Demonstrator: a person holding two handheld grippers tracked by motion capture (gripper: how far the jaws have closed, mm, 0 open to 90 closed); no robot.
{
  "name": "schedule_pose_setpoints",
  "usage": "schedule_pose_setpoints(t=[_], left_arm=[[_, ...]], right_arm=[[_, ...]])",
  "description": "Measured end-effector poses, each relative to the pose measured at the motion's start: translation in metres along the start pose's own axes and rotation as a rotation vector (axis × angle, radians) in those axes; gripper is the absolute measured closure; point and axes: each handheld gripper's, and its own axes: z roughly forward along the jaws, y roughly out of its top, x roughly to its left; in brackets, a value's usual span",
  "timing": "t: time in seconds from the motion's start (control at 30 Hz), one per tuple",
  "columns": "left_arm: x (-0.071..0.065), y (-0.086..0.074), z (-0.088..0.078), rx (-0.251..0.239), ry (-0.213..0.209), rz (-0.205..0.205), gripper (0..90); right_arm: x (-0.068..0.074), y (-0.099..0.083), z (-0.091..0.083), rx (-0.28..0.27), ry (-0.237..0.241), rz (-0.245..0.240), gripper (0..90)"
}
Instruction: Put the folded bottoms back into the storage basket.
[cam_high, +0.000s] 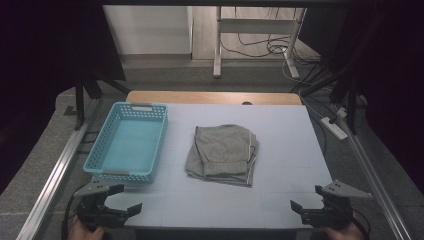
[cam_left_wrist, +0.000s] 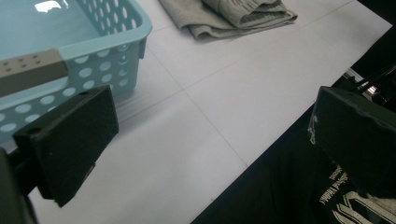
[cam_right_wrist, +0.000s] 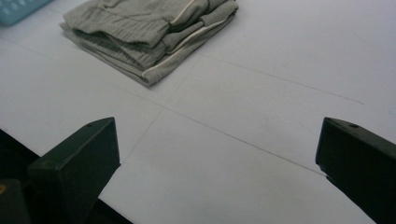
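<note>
A folded grey garment (cam_high: 222, 154) with a pale stripe lies in the middle of the white table (cam_high: 280, 150); it also lies at the top of the left gripper view (cam_left_wrist: 233, 16) and of the right gripper view (cam_right_wrist: 149, 32). An empty light-blue perforated basket (cam_high: 127, 142) stands to its left, close to my left gripper (cam_left_wrist: 42, 56). My left gripper (cam_high: 125, 199) hovers open at the table's near left corner, just in front of the basket. My right gripper (cam_high: 306, 198) is held open at the near right corner. Nothing is between either pair of jaws.
A wooden strip (cam_high: 215, 97) runs along the table's far edge. Metal rails (cam_high: 60, 165) flank both sides. A power strip (cam_high: 334, 127) and cables lie on the floor at the right. A white desk frame (cam_high: 255, 35) stands beyond.
</note>
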Motion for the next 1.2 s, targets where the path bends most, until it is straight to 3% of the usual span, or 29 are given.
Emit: schedule_pose_setpoints(t=[0.63,0.9,1.0,1.2], left_arm=[[-0.01,0.013,0.016,0.011,-0.017,0.083,0.0],[-0.014,0.019,0.025,-0.008,-0.053,0.115,0.0],[-0.015,0.021,0.027,-0.023,-0.086,0.13,0.0],[-0.015,0.023,0.031,-0.026,-0.096,0.132,0.0]], right_arm=[[0.003,0.0,0.002,0.018,-0.011,-0.029,0.1],[0.002,0.0,0.002,0.02,-0.012,-0.025,0.1],[0.003,0.001,0.003,0.024,-0.013,-0.027,0.1],[0.003,0.001,0.003,0.028,-0.014,-0.03,0.1]])
